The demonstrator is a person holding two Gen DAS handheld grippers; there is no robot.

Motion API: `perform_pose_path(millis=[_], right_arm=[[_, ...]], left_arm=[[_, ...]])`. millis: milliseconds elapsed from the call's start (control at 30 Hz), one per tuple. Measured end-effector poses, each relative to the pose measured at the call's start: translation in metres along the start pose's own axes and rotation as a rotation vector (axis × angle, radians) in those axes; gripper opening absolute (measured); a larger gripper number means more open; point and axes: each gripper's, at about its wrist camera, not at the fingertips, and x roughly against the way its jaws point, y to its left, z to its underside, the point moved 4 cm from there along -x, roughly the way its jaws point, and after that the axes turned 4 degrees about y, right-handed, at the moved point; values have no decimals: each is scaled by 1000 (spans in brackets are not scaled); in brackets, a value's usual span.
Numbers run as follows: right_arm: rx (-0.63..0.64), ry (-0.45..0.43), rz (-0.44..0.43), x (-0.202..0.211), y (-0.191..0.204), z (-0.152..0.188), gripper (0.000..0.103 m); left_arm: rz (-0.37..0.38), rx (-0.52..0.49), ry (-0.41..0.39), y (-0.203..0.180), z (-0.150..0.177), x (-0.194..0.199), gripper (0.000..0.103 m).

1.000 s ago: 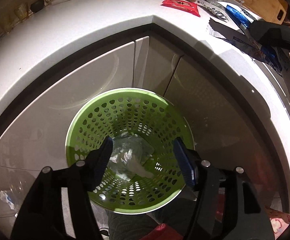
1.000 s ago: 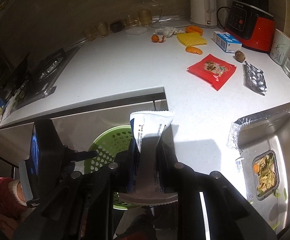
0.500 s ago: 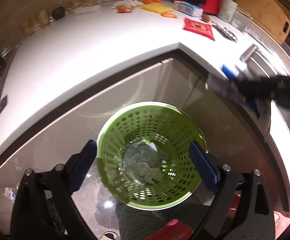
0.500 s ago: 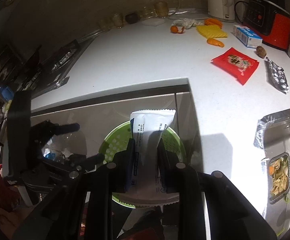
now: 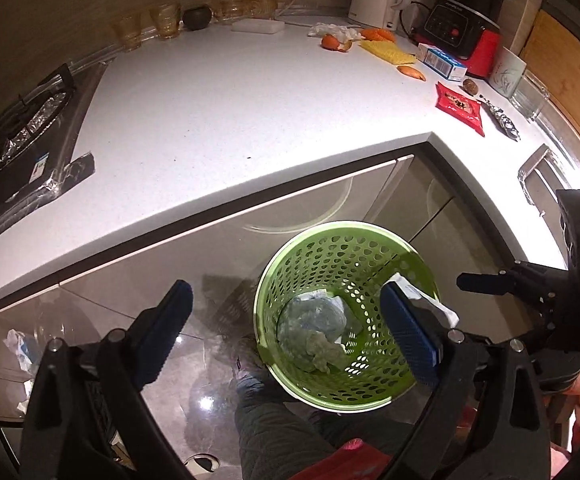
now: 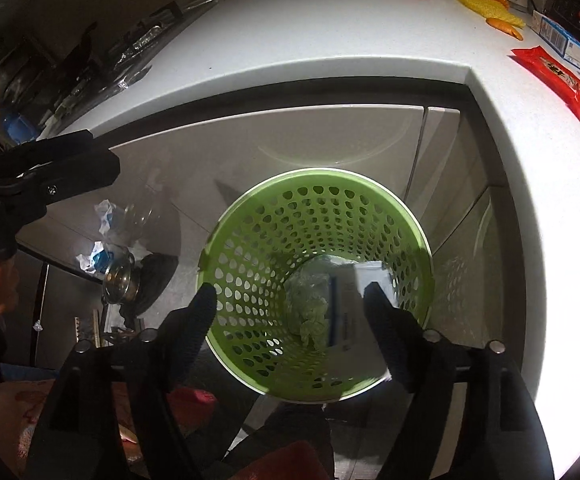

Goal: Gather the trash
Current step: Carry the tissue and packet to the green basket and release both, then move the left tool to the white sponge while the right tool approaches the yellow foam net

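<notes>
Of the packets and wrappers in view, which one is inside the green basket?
The white packet, leaning against the green basket wall; the red snack packet and foil blister pack lie on the counter.

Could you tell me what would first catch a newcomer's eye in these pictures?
The green bin on the floor below the counter stands out, with a white packet dropping in over crumpled trash. The right claw hangs just above it, jaws opening, nothing pressed between them. A red wrapper still lies on the counter's right side.

Harsh glare on the countertop (image 5: 250,92), dim corners, fisheye-warped edges.
</notes>
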Motion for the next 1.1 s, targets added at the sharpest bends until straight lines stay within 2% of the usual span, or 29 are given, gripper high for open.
perform_pose_path(millis=[67, 267, 533, 667, 933, 1100], right_arm=[[3, -12, 3, 6, 0, -2, 87], [-8, -67, 13, 28, -2, -9, 95], [-50, -114, 42, 52, -17, -13, 98], [-91, -142, 78, 65, -30, -15, 100], [-211, -222, 174, 98, -71, -28, 100], [-293, -269, 243, 113, -101, -52, 100]], left_arm=[[1, -2, -9, -2, -2, 4, 90], [3, -28, -28, -12, -9, 10, 91], [17, -53, -40, -25, -24, 14, 91], [31, -64, -48, -32, -35, 15, 95], [101, -142, -67, -55, -83, 9, 95], [141, -194, -88, -68, -135, -9, 95]])
